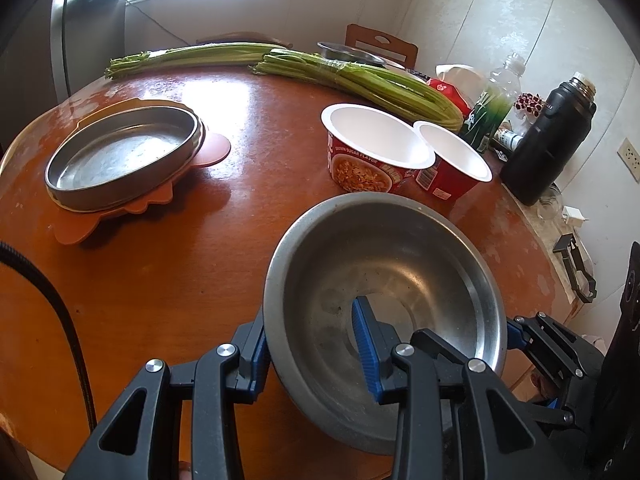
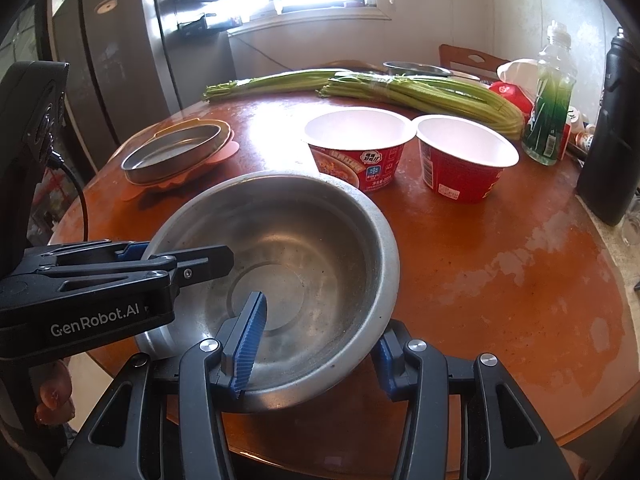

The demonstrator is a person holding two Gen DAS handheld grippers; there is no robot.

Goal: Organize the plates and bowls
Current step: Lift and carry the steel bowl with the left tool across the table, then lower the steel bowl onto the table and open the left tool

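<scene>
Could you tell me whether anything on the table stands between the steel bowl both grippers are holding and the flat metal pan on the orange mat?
Nothing visible does. The steel bowl is clamped at its rim by the left gripper and the right gripper; only bare table lies between it and the metal pan. The two paper cups stand off to the side.

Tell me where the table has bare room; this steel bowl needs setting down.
Bare wood lies between the shallow round metal pan on its orange mat and the two red paper cups, and right of the steel bowl. The far edge is crowded: celery, bottles.
</scene>
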